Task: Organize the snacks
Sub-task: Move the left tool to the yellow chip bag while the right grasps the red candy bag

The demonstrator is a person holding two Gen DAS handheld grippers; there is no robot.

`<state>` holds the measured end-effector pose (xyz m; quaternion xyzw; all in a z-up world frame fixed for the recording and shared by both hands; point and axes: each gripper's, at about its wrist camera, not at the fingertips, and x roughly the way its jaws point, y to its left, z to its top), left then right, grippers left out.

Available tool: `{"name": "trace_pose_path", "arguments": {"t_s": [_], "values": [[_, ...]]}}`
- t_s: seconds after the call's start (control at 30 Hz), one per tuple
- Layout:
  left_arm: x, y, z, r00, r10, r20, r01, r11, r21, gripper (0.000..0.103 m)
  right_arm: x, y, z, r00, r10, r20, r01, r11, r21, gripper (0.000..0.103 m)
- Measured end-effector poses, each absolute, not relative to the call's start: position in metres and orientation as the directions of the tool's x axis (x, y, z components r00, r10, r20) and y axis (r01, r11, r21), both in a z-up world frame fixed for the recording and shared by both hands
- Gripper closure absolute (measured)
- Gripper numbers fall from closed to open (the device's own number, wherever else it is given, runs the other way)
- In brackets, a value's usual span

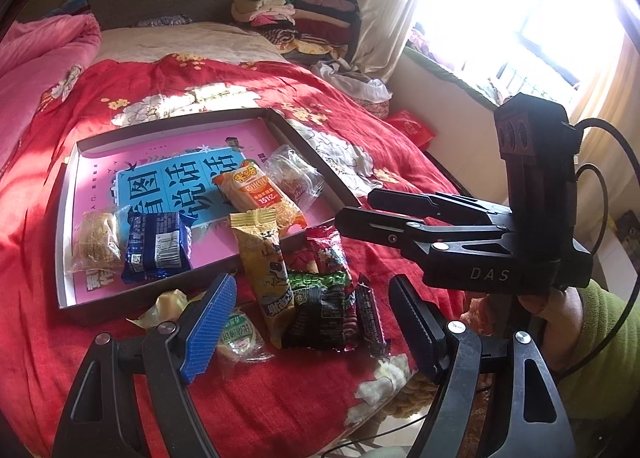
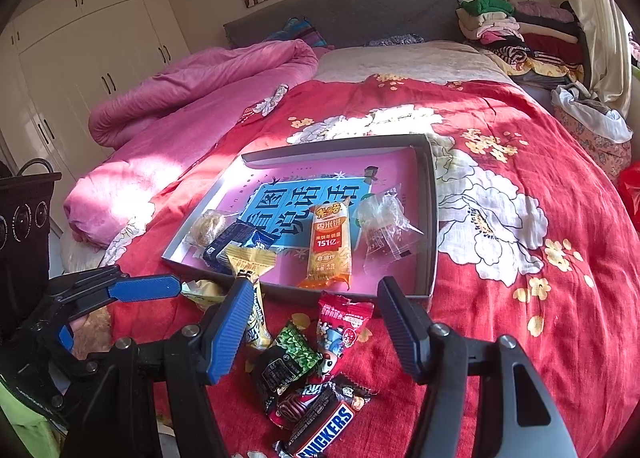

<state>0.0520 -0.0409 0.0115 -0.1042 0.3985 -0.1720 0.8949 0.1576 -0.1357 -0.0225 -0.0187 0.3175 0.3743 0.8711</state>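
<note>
Both my grippers, left (image 1: pixel 308 322) and right (image 2: pixel 312 332), gape empty; crinkly yellow foil snack packet (image 1: pixel 264 270) looks light, slippery, so I'd pinch mid-body.

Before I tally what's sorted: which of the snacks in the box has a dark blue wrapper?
The blue packet at the box's near-left corner, beside a clear-wrapped crumbly cake; the others are orange or clear.

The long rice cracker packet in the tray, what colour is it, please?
Orange and yellow, clearest in the right wrist view.
</note>
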Motion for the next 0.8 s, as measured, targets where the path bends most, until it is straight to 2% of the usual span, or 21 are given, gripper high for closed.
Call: {"name": "trace_pose_path", "arguments": {"t_s": [0.1, 0.27, 0.53, 0.8], "values": [[0.05, -0.044, 0.013, 0.616, -0.42, -0.666, 0.257, 0.907, -0.334, 0.024, 0.158, -0.138, -0.022, 0.523, 0.64, -0.563, -0.66, 0.722, 0.208, 0.039], [0.052, -0.053, 0.005, 0.577, -0.428, -0.696, 0.268, 0.904, -0.334, 0.024, 0.16, -0.139, -0.024, 0.52, 0.629, -0.578, -0.652, 0.729, 0.208, 0.039], [0.059, -0.052, -0.014, 0.527, -0.418, -0.74, 0.235, 0.908, -0.346, 0.025, 0.169, -0.139, -0.036, 0.486, 0.608, -0.628, -0.631, 0.741, 0.23, 0.039], [0.065, -0.046, -0.024, 0.502, -0.439, -0.745, 0.209, 0.898, -0.388, 0.029, 0.171, -0.136, -0.044, 0.453, 0.607, -0.653, -0.635, 0.734, 0.242, 0.039]]}}
